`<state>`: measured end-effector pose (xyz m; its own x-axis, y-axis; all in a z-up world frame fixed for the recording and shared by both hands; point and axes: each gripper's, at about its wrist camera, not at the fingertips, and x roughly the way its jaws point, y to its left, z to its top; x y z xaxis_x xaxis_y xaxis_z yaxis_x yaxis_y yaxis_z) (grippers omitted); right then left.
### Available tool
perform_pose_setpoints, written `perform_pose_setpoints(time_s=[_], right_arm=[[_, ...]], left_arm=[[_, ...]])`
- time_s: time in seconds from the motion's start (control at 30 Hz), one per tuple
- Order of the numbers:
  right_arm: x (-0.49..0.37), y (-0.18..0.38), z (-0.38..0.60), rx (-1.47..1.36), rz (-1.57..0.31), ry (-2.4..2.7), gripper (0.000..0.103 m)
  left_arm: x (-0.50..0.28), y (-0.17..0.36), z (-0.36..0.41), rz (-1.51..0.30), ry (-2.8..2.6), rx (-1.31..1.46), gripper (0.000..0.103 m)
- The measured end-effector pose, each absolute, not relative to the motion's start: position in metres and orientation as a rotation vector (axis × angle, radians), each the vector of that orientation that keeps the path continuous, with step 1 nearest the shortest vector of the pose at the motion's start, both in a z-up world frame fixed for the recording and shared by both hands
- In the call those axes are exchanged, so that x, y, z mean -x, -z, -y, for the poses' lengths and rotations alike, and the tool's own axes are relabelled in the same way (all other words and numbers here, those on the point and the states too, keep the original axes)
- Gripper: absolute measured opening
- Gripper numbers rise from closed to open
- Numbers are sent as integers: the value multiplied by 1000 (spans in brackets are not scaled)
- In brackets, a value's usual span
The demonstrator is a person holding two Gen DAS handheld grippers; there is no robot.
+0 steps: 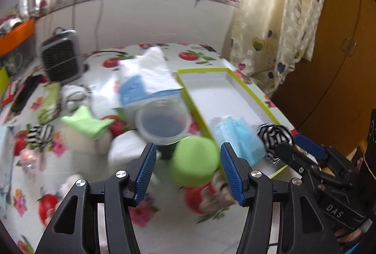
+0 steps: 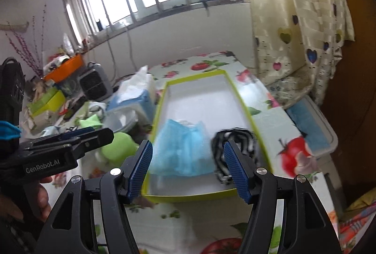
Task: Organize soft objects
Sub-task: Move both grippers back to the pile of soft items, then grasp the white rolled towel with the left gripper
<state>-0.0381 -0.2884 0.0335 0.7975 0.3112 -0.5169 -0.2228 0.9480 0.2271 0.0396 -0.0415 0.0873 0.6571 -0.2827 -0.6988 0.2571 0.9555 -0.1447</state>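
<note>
A shallow tray [image 2: 199, 76] with a lime-green rim lies on the fruit-print table; it also shows in the left wrist view [image 1: 235, 94]. In it lie a light blue fluffy cloth [image 2: 183, 150] [image 1: 237, 136] and a black-and-white striped cloth [image 2: 235, 143] [image 1: 275, 136]. My right gripper [image 2: 188, 171] is open and empty, just above the tray's near end. My left gripper [image 1: 188, 171] is open, its fingers either side of a green soft ball [image 1: 193, 160] [image 2: 117, 146] left of the tray, not gripping it. A green cloth [image 1: 87, 122], another striped cloth [image 1: 40, 134] and white soft things lie to the left.
A tissue pack [image 1: 148, 80], a clear plastic cup [image 1: 162, 122], a grey heater [image 1: 61, 56] and an orange bin [image 2: 65, 66] crowd the table's left side. A curtain [image 2: 293, 19] hangs at right. A clear lidded box [image 2: 310, 122] sits beyond the table's right edge.
</note>
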Motion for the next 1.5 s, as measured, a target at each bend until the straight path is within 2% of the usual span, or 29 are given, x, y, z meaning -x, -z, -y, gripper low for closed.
perform_pose_setpoints(time_s=[0.43,0.6,1.03,1.33,1.37,1.43,1.5], right_arm=[[51,-34,228,-77,-564,-430,64],[55,-34,204,-26,-553,-490,74],[56,-29,177,-16,-576,-545,80],[54,-24,153,90,-589,-470,80],[53,-24,150,102,-594,-463,80],[52,-24,144,120,-595,-459,80],[49,-24,139,122,-598,-460,80]], left_arm=[[-11,-69,-61,-835,124,126,59],[-7,-55,-81,-867,107,160,60],[-19,-16,-79,-988,143,200,64],[-18,-13,-73,-931,106,109,64],[-18,-13,-74,-929,110,112,63],[-17,-14,-79,-922,109,116,48],[-16,-14,-86,-916,116,126,42]])
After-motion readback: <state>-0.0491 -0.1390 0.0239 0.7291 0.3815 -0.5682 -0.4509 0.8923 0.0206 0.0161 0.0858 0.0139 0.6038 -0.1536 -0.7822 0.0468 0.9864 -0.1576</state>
